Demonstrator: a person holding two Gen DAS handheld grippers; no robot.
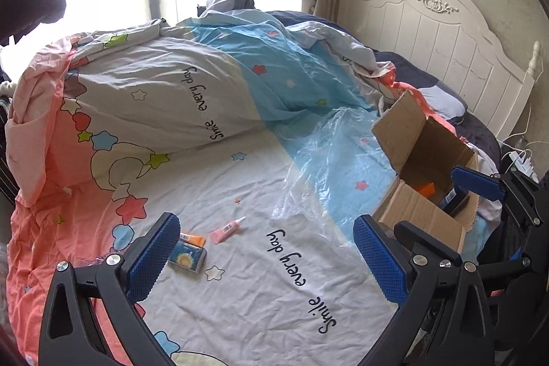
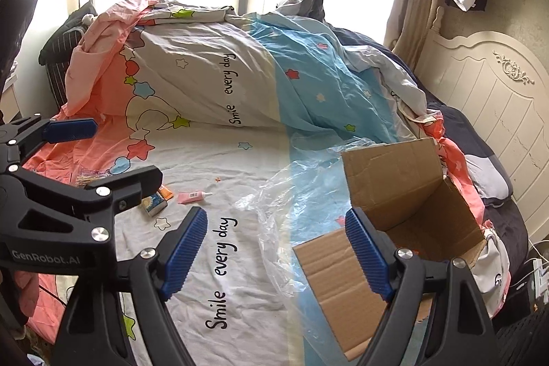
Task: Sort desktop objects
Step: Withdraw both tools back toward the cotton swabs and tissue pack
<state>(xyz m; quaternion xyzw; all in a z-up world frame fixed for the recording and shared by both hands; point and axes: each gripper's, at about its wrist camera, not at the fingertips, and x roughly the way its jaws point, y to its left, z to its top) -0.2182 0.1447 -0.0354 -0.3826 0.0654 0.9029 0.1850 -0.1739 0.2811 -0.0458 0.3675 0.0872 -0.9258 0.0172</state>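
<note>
Both grippers are empty and spread wide, so this looks like the gap between one deposit and the next pick. Nearest in the left wrist view, the left gripper (image 1: 266, 258) hangs over the bed sheet (image 1: 247, 304) with its jaws apart and nothing between them; the right gripper (image 2: 276, 251) is likewise agape and bare, poised between the sheet and the cardboard box (image 2: 346, 283).

Just beyond the left gripper's left pad lie the remaining items, close together: a blue packet (image 1: 188, 258), an orange tube (image 1: 194, 239) touching it, and a pink tube (image 1: 226, 230) a little apart to the right. My guess is that the next move calls for the left gripper to tilt down over one of these, straddle it, and close.

The box stands open to the right, flaps up, with an orange item (image 1: 425, 189) and something dark already inside. A crumpled clear plastic sheet (image 1: 329, 167) sprawls between the items and the box and could snag a low carry. Farther off, the heaped duvet (image 1: 164, 98) and the white headboard (image 1: 439, 36) stay clear of the work.
</note>
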